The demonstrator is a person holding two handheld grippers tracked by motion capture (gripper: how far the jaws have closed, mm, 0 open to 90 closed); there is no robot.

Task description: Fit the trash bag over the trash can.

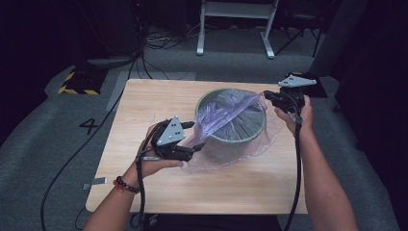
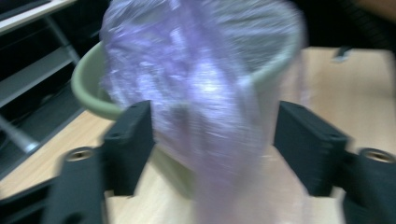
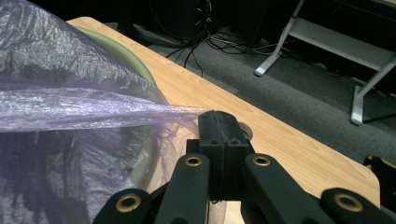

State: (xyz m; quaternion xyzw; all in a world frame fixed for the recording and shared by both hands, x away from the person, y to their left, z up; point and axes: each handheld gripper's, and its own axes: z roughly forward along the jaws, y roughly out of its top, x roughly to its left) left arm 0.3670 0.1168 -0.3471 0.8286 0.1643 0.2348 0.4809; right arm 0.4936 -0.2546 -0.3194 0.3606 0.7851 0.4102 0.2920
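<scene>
A round green bin [image 1: 230, 140] stands in the middle of the wooden table [image 1: 154, 98]. A thin purple plastic bag [image 1: 225, 113] is draped across its mouth and down its near side. My right gripper [image 1: 266, 95] is at the bin's far right rim, shut on a corner of the bag [image 3: 56, 93], which it holds taut; its closed tips [image 3: 219, 122] pinch the film next to the bin rim [image 3: 140, 65]. My left gripper [image 1: 192, 138] is at the bin's left side, open. In the left gripper view the bag [image 2: 201, 74] hangs between the spread jaws of that gripper [image 2: 219, 149], in front of the bin [image 2: 88, 93].
Loose bag film spreads on the table around the bin's base [image 1: 269, 139]. A white metal frame [image 1: 235, 12] stands on the grey carpet behind the table. Cables [image 1: 159, 41] and a yellow-black striped block [image 1: 77, 84] lie at the far left.
</scene>
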